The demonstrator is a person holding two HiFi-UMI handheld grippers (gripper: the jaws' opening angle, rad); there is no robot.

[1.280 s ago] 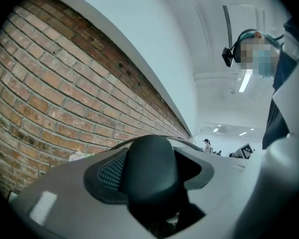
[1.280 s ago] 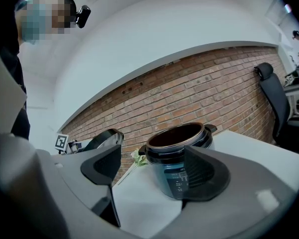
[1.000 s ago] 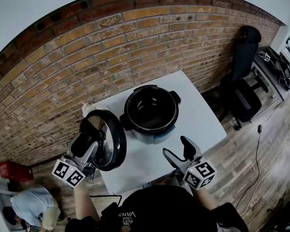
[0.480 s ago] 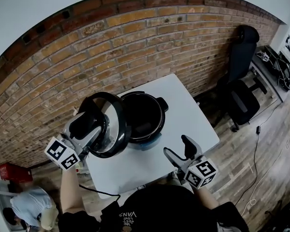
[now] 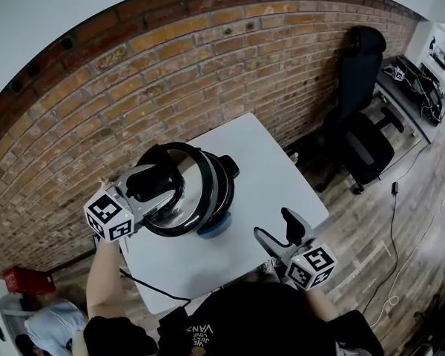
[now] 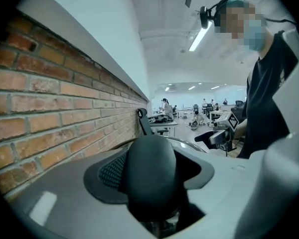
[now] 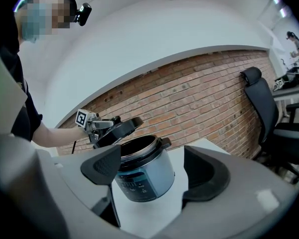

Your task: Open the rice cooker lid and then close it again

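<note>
The lid [image 5: 184, 193] hangs tilted over the open rice cooker [image 7: 142, 176]

The left gripper [image 5: 159, 184] has its jaws clamped on the lid's black knob [image 6: 152, 178]. The rice cooker stands near the table's [image 5: 278, 173] back left corner, its mouth just below and right of the lid. The right gripper [image 5: 271, 225] waits by the front edge, jaws apart and empty.

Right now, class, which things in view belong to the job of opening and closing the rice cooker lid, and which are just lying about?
Job in hand:
rice cooker
lid, held tilted, not yet seated
left gripper, shut on the lid
right gripper, open and empty

Just lying about:
office chair
red box on the floor
desk beside the chair
</note>
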